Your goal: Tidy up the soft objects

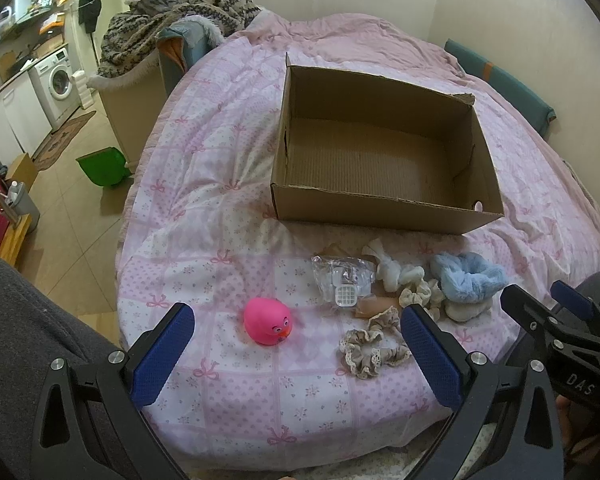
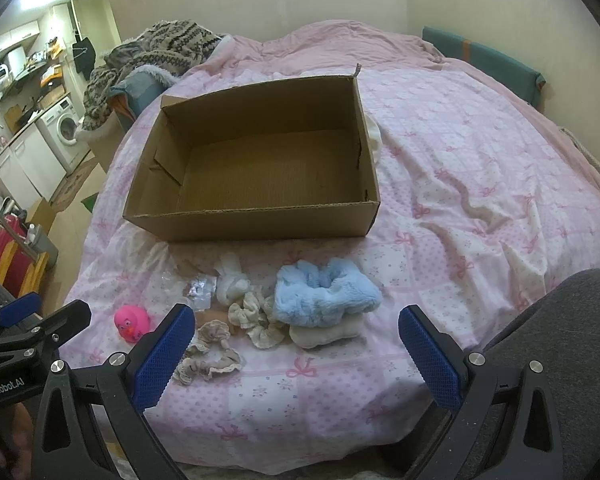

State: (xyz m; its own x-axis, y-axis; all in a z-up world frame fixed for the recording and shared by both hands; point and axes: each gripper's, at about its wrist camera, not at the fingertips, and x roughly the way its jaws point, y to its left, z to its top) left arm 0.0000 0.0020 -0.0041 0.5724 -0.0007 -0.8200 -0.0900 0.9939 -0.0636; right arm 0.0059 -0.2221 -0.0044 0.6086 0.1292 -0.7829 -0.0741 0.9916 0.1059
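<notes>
An empty cardboard box (image 1: pixel 384 208) (image 2: pixel 260 224) stands open on the pink bed. In front of it lie a pink rubber duck (image 1: pixel 267 321) (image 2: pixel 132 322), a fluffy blue scrunchie (image 1: pixel 468 276) (image 2: pixel 324 292), a white cloth piece (image 1: pixel 384 266) (image 2: pixel 230 280), cream scrunchies (image 1: pixel 418 294) (image 2: pixel 256 318), a beige lace scrunchie (image 1: pixel 370 346) (image 2: pixel 210 354) and a clear plastic packet (image 1: pixel 342 278) (image 2: pixel 200 290). My left gripper (image 1: pixel 298 354) is open above the bed's near edge, in front of the duck. My right gripper (image 2: pixel 296 356) is open in front of the scrunchies. Both are empty.
The bed (image 1: pixel 220 208) fills the view, with a knitted blanket pile (image 1: pixel 172 20) at its far left. A green bin (image 1: pixel 104 166), a washing machine (image 1: pixel 60 84) and kitchen units stand on the floor to the left. A teal headboard cushion (image 2: pixel 484 60) is at the far right.
</notes>
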